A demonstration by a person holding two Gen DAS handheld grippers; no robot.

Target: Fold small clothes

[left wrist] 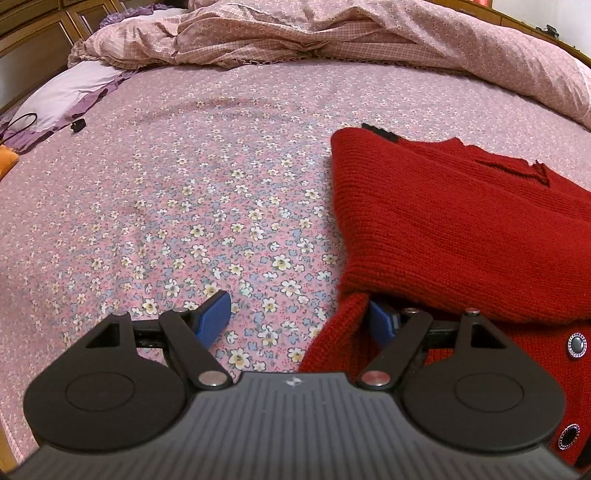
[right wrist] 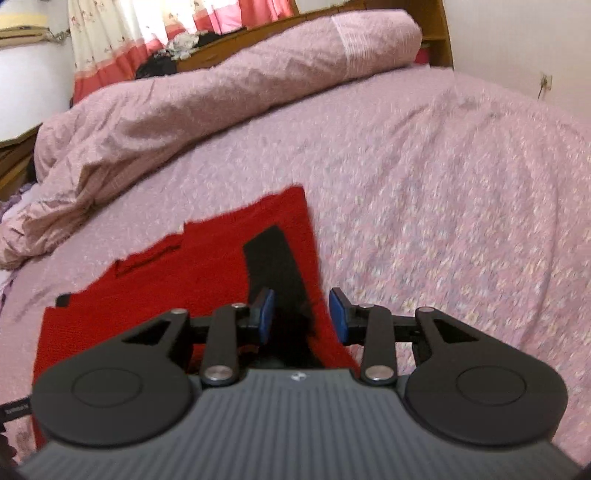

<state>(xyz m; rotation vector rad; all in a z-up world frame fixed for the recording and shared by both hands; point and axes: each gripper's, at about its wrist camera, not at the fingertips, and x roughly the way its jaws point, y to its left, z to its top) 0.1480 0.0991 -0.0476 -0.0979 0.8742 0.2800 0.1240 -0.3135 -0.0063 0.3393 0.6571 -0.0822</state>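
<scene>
On the far left of the bed, in the left wrist view, a pale lilac pillow lies near the edge, with a small black object beside it. A crumpled pink duvet is heaped along the far side. The flowered bedsheet is bare in the middle. To the right lies the red knitted cardigan, folded, with round buttons at its near right corner.

The left gripper has its jaws spread wide. Its left blue pad is over the sheet; the right pad is partly hidden inside a fold at the cardigan's near edge, which hangs between the jaws. They do not pinch it.

In the right wrist view, which is blurred, the cardigan shows a black band. The right gripper has its jaws partly open above this band and the cardigan's right edge, pressing on nothing.
</scene>
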